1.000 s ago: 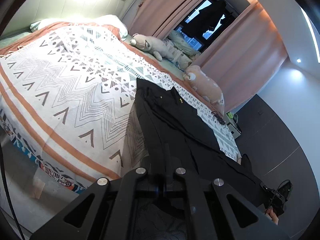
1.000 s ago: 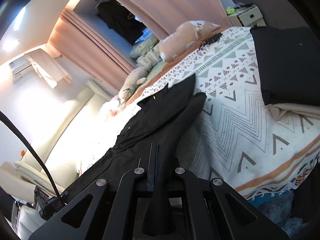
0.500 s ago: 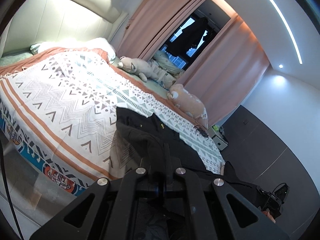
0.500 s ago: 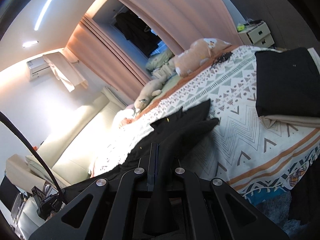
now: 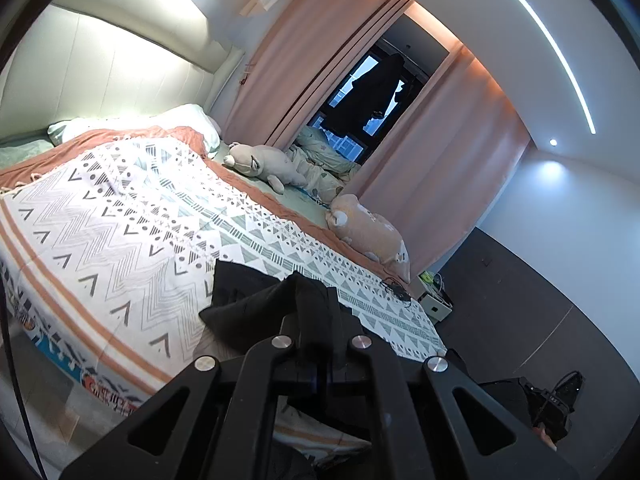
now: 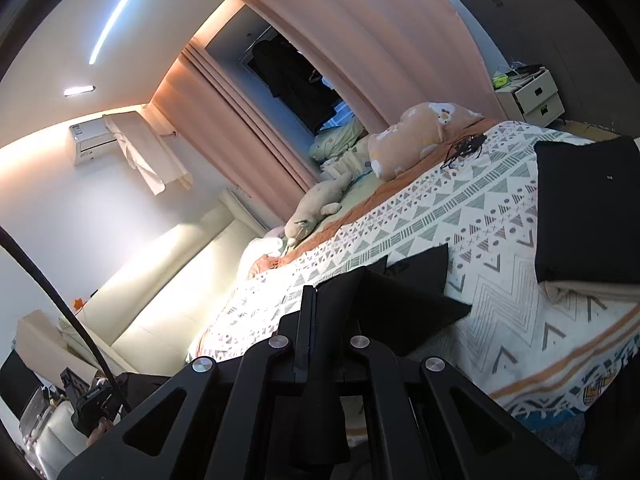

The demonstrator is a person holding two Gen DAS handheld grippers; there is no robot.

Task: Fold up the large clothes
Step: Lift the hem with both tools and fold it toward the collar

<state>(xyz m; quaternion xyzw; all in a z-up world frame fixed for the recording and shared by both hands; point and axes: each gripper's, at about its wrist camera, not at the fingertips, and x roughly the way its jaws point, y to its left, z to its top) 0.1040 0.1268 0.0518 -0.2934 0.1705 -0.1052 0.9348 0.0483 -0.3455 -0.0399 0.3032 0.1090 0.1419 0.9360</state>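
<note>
I have both the left gripper point(image 5: 320, 340) and right gripper point(image 6: 324, 320) clamped on the black garment point(image 5: 256, 304) — lifted off the patterned bedspread point(image 5: 120, 240) so it hangs free for folding.

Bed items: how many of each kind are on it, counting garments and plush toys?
Black garment held in both grippers: 1
Folded black garment: 1
Folded beige garment under it: 1
Plush toys: 2 (grey, peach)
Total: 5
</note>
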